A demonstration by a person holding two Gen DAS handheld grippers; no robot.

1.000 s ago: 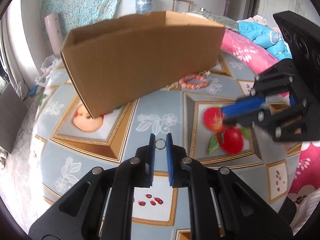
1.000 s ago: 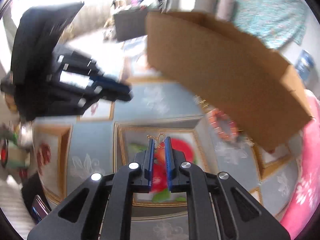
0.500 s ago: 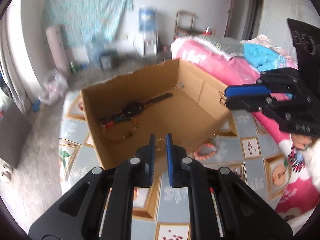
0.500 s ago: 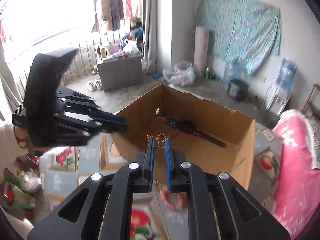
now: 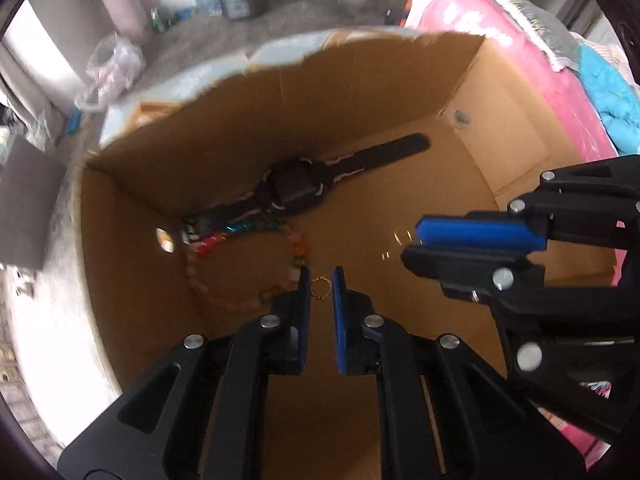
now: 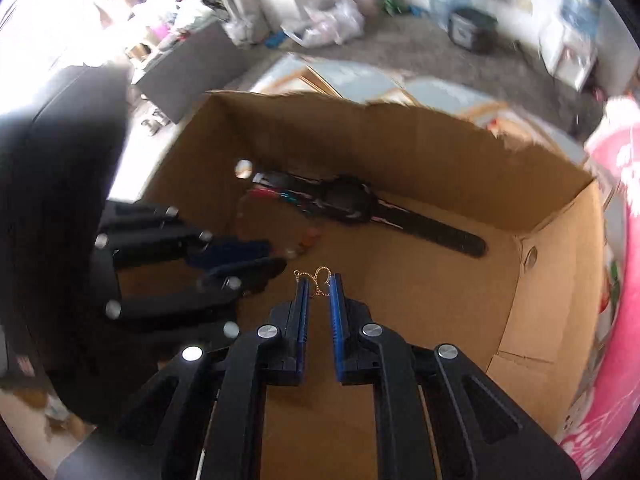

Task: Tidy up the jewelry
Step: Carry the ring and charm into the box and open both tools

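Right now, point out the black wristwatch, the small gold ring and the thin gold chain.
Black wristwatch (image 5: 294, 190): left wrist view, on its dark face.
Small gold ring (image 5: 321, 287): left wrist view, on the hoop's rim between the left jaws.
Thin gold chain (image 6: 318, 276): right wrist view, on the loop above the right jaws.

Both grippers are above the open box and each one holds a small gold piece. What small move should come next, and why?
Probably open both grippers and let the pieces fall. The left gripper pinches a gold ring and the right gripper a thin gold chain, both above the cardboard box floor, where the watch and bead bracelet already lie.
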